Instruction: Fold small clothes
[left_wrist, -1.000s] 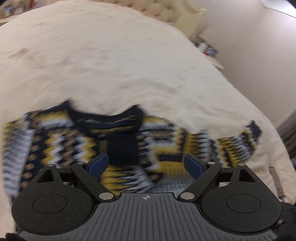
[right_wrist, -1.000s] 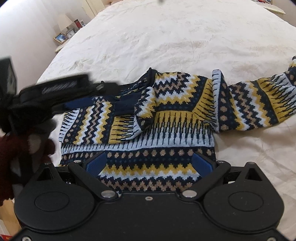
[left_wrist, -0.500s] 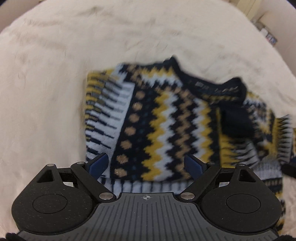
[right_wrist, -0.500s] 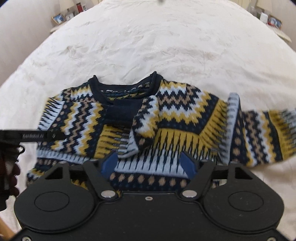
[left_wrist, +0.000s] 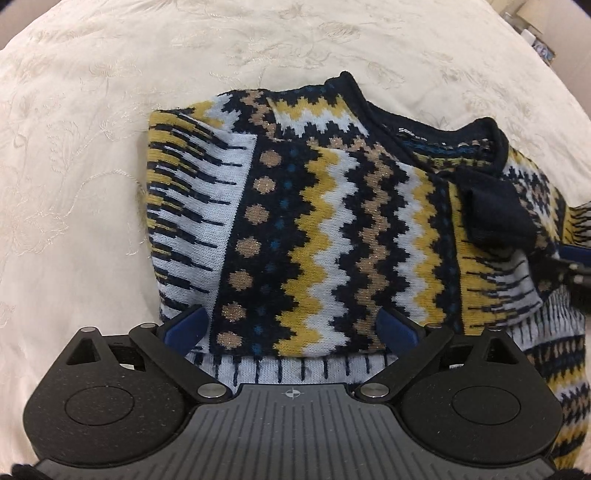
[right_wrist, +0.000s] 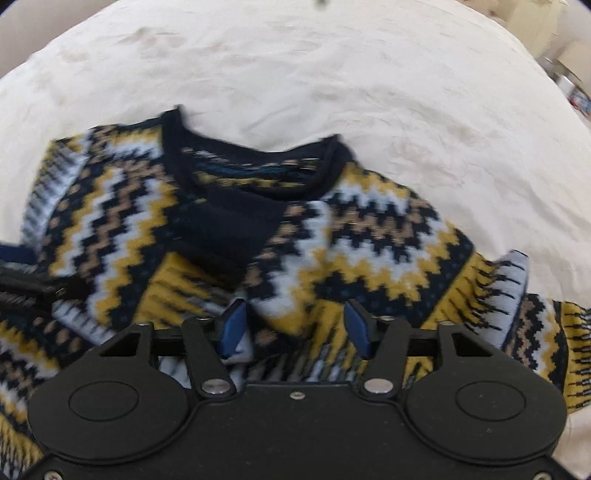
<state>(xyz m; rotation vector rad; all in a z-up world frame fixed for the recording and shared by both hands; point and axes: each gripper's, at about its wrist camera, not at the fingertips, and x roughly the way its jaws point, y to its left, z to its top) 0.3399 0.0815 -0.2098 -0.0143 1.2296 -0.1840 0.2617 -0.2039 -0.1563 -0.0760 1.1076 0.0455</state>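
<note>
So the patterned sweater (left_wrist: 332, 229) is lying on the cream bedspread (left_wrist: 92, 129), one sleeve already folded across the chest. My left gripper (left_wrist: 291, 325) hangs over it, jaws just widened, far apart, gripping nothing. My right gripper (right_wrist: 293, 328) has been narrowing, jaws half apart around a knit fold; can't tell if they pinch yet.

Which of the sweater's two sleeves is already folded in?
The sleeve with the dark cuff, lying across the chest below the collar. The other sleeve stretches sideways over the bedspread.
</note>
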